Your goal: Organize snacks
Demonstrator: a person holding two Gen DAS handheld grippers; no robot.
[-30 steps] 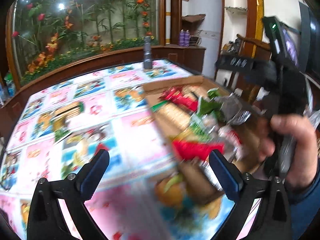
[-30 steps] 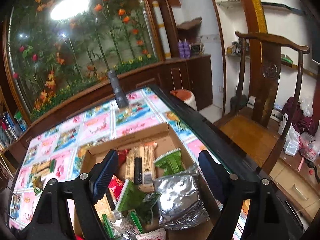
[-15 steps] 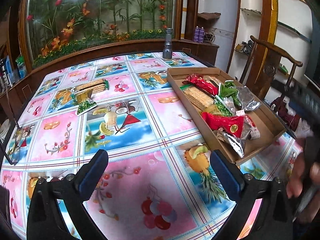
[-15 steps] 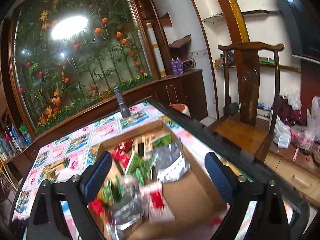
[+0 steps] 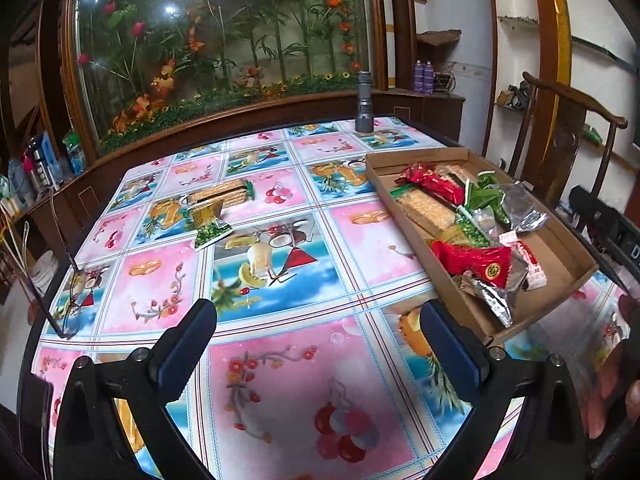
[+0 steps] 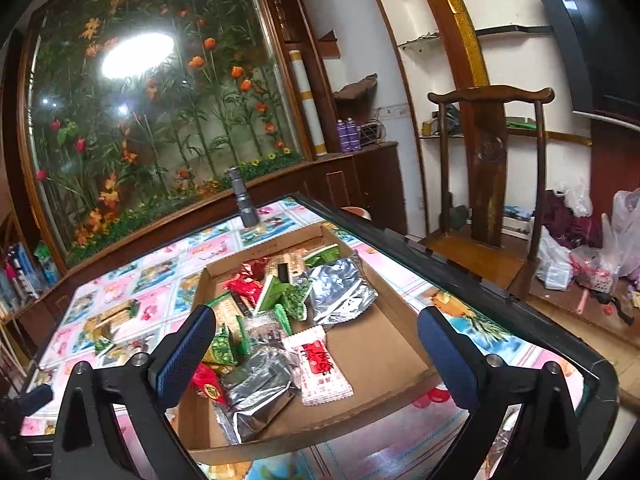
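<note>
A table covered in a bright fruit-patterned tablecloth (image 5: 280, 360) filled both views. A shallow cardboard tray (image 5: 568, 264) sat along the table's right edge, holding a heap of wrapped snacks. Among them were a red packet (image 5: 476, 262), a silver foil pouch (image 6: 340, 292), small green packets (image 6: 294, 300), a long cracker pack (image 5: 426, 212) and a white packet with red print (image 6: 320, 364), which lay nearest the tray's bare cardboard floor.

3 snacks lay loose on the cloth, well apart from the tray toward the far left: a wafer pack (image 5: 222, 194), a small gold packet (image 5: 206, 213) just in front of it, and a green pea packet (image 5: 212, 234) nearest the camera. A grey flashlight (image 5: 364, 102) stood upright at the far edge of the table. A pair of eyeglasses (image 5: 68, 280) rested near the left edge.

The left gripper (image 5: 318, 344) hovered over bare cloth with its blue-padded jaws spread wide and nothing between them. The right gripper (image 6: 316, 354) pointed over the tray's near end; its jaws had just been opening and stood wide, gripping nothing, with the snacks lying in the tray below. A hand (image 5: 624, 376) showed at the right edge of the left view. A wooden chair (image 6: 492, 168) stood beyond the table.
</note>
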